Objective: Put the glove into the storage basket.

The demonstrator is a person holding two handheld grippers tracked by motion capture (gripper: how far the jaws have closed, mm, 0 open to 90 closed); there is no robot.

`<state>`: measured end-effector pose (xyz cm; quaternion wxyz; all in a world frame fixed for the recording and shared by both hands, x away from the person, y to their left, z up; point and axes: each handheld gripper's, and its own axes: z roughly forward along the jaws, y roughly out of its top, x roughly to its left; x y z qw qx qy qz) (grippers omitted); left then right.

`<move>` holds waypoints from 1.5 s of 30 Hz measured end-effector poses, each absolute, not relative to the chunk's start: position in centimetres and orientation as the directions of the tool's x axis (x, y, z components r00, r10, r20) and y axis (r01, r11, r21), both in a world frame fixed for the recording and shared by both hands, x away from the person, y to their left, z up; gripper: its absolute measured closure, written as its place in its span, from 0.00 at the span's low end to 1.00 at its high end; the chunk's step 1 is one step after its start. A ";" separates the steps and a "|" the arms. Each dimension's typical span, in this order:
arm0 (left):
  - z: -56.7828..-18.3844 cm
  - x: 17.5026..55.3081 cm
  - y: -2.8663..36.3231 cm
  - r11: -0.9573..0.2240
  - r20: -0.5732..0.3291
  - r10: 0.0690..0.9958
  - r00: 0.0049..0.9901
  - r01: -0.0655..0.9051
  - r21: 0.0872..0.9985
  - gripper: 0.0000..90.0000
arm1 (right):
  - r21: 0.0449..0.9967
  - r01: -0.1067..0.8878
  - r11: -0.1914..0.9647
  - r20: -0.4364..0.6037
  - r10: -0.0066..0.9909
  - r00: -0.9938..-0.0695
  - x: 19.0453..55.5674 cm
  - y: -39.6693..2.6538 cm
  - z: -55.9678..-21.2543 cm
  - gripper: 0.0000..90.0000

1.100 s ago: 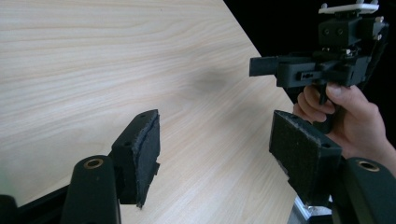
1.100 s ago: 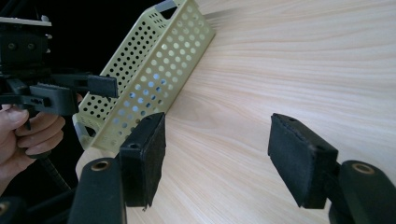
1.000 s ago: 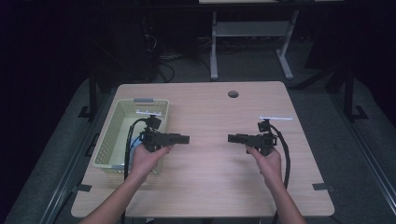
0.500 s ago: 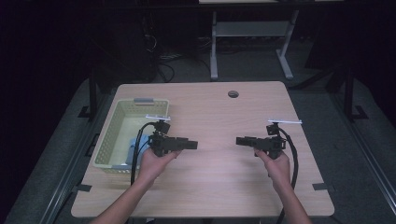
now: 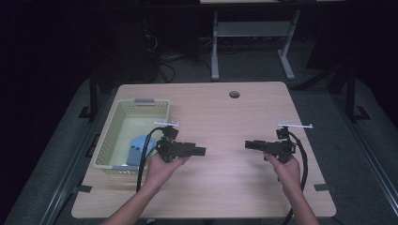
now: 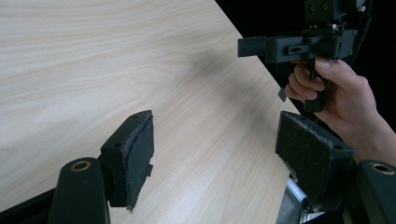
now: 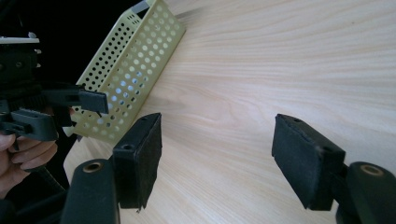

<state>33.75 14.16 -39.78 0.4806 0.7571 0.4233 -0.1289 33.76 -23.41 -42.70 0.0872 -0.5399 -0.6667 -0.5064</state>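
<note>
Two claws face each other over the bench

The left claw [image 5: 201,151] and right claw [image 5: 248,145], mid-frame, have both just been opening, nothing between them. The yellow basket [image 5: 110,136] with a blue thing [image 5: 137,145] sits at left.

Yellow-green plastic basket [image 5: 112,136], perforated walls, rectangular, open top. Sits upright, flat on the wood surface [image 5: 225,187], at its left edge, long side running front to back. Grey clip on far rim, another on near rim. Inside, near the front: a blue item [image 5: 139,146], rounded, w/ a small grey patch; partly hidden, can't tell what it is. In the right tool view the basket's holed side wall shows tilted, light coming through the holes.
</note>
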 end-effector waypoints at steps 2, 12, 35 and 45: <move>-39.9 33.6 14.0 -0.181 -0.602 0.515 0.610 0.764 0.620 0.30 | 0.574 0.813 -0.095 0.665 0.633 -0.395 33.6 -23.7 -42.9 0.36; -40.8 33.0 13.6 -0.178 -0.608 0.503 0.614 0.762 0.623 0.30 | 0.563 0.820 -0.106 0.664 0.648 -0.372 32.8 -25.8 -43.6 0.34; -43.7 31.1 11.7 -0.207 -0.615 0.472 0.632 0.757 0.620 0.30 | 0.555 0.827 -0.093 0.670 0.639 -0.378 30.3 -28.0 -45.0 0.32; -44.3 29.8 11.2 -0.231 -0.589 0.462 0.663 0.731 0.642 0.30 | 0.566 0.818 -0.108 0.675 0.631 -0.383 28.6 -29.0 -45.7 0.32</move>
